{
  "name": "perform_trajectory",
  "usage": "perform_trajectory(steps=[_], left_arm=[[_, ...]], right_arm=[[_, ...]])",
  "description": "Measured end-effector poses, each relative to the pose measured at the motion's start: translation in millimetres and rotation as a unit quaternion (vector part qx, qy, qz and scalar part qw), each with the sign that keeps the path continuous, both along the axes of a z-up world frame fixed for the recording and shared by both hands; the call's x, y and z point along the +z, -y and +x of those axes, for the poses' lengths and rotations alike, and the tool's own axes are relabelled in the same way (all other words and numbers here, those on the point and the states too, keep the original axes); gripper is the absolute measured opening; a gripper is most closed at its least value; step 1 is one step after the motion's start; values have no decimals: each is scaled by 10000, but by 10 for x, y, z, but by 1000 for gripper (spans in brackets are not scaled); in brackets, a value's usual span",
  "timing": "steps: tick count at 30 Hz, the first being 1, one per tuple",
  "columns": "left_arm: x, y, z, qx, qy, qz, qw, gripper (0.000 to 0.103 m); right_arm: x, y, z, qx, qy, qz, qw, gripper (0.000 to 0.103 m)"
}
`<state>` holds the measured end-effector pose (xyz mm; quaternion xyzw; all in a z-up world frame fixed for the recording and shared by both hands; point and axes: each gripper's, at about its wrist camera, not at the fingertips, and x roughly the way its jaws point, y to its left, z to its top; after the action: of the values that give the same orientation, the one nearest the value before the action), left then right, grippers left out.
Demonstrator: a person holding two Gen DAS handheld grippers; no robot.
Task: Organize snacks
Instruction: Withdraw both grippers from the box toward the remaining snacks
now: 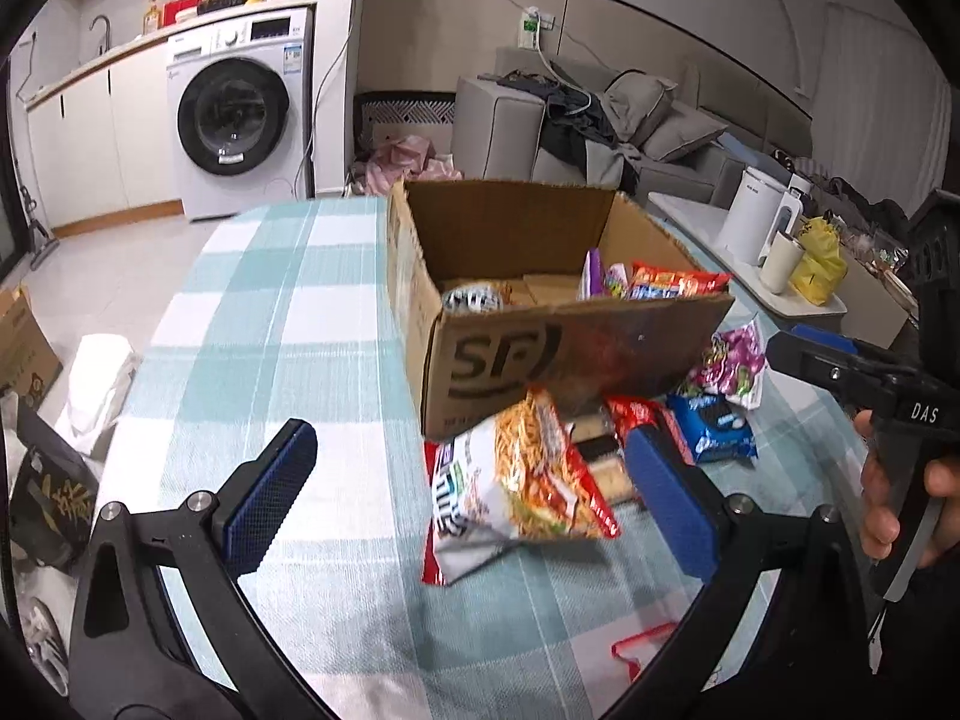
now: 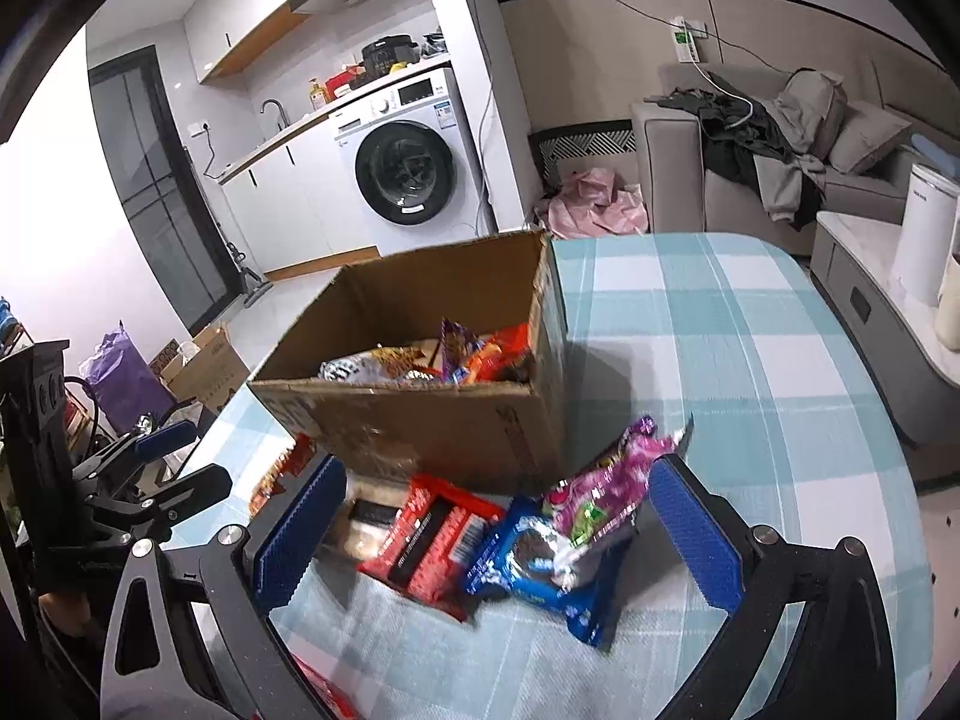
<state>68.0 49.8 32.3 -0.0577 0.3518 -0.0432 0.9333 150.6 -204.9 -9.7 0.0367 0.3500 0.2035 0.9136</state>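
The left gripper (image 1: 474,480) has its jaws spread wide, empty, with a noodle packet (image 1: 543,468) lying between them at 12 o'clock, against the cardboard box (image 1: 528,324) on the checked counter (image 1: 270,300). The right gripper (image 2: 498,531), jaws equally wide and empty, frames a red packet (image 2: 429,543), blue cookie pack (image 2: 528,564) and purple candy bag (image 2: 606,492)

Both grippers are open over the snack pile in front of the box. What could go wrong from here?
1. The purple packet lies overlapping the blue cookie pack; the open right gripper may well pinch both or drag one aside.
2. The noodle packet rests on other packets beside the left gripper; a grab could catch the white packet too.
3. The pile lies close against the cardboard box, so a low approach might shove the box.
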Motion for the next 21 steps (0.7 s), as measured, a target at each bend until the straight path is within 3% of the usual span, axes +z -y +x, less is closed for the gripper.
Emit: perform_trajectory(steps=[21], left_arm=[[-392,57,99,-42,-401,-215,9990,102]], right_arm=[[-484,195,-10,-250,-524,-36,9983,103]])
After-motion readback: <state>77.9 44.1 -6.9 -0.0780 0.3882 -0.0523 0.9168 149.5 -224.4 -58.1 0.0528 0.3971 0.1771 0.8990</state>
